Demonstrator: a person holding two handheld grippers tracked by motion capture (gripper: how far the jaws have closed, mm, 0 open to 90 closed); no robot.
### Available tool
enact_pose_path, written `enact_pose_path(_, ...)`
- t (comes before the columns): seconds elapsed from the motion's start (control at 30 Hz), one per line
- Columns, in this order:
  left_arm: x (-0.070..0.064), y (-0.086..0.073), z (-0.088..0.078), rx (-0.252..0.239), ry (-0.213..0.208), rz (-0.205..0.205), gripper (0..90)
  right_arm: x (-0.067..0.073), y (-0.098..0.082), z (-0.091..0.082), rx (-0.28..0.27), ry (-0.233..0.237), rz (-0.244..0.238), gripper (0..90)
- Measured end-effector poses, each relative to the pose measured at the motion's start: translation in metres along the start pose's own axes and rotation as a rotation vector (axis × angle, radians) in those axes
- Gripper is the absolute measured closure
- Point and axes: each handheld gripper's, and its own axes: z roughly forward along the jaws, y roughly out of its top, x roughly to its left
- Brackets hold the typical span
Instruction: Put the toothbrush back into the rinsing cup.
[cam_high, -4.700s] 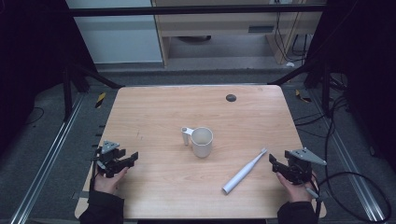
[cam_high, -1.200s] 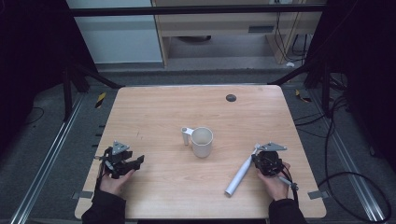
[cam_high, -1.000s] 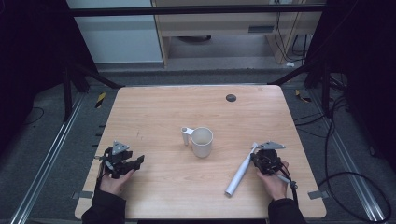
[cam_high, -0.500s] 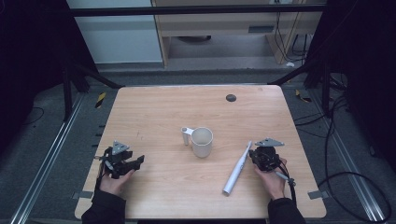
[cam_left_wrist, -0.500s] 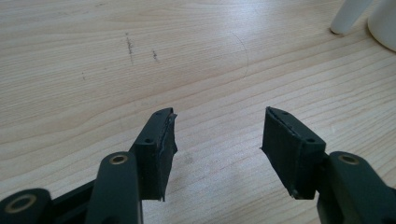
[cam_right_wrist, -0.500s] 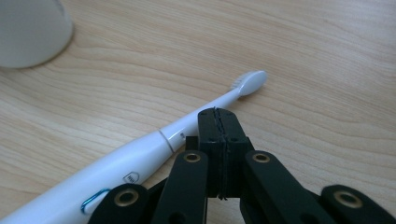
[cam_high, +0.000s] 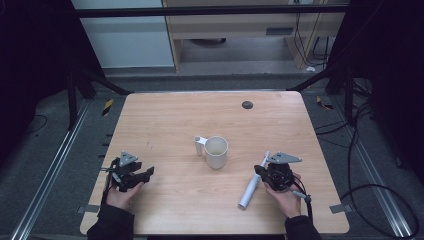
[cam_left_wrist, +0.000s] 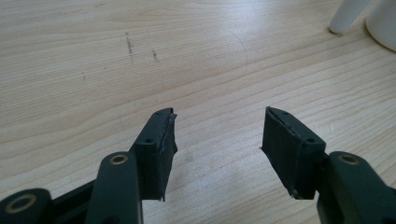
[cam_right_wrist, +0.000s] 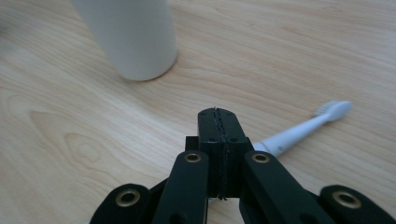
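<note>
The right gripper (cam_high: 263, 172), its black jaws pressed together, pinches the slim white electric toothbrush (cam_right_wrist: 303, 129) near the neck. The brush head points ahead of the jaws, and the handle runs back beneath them. A white ceramic mug (cam_high: 216, 151) stands just beyond. The left gripper (cam_left_wrist: 217, 135) rests with jaws spread over bare light wooden table (cam_high: 170, 120).

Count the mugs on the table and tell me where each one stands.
1. The white mug stands upright near the middle of the table, left of the electric toothbrush.
</note>
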Motion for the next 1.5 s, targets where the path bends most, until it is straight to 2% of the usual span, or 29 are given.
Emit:
enact_pose_path(0.03,0.0,0.0,0.0,0.001,0.0,0.001,43.8,0.002,-0.001,-0.001,-0.002,0.018,-0.003,90.0)
enact_pose_path(0.17,-0.001,0.0,0.0,0.0,0.0,0.001,43.9,0.006,-0.003,-0.004,-0.002,0.02,-0.011,90.0)
enact_pose_path(0.3,-0.001,0.0,0.0,0.003,-0.001,0.008,43.9,0.013,-0.009,-0.009,0.007,0.049,-0.007,90.0)
enact_pose_path(0.6,-0.001,0.0,-0.001,0.002,-0.004,0.003,44.0,0.027,-0.02,-0.009,0.035,0.078,-0.038,90.0)
enact_pose_path(1.03,-0.001,-0.001,-0.001,0.005,-0.001,0.011,44.0,0.034,-0.029,-0.004,0.097,0.086,-0.068,90.0)
enact_pose_path(1.5,-0.001,-0.001,-0.001,0.005,0.0,0.01,44.0,0.034,-0.033,-0.005,0.129,0.072,-0.078,90.0)
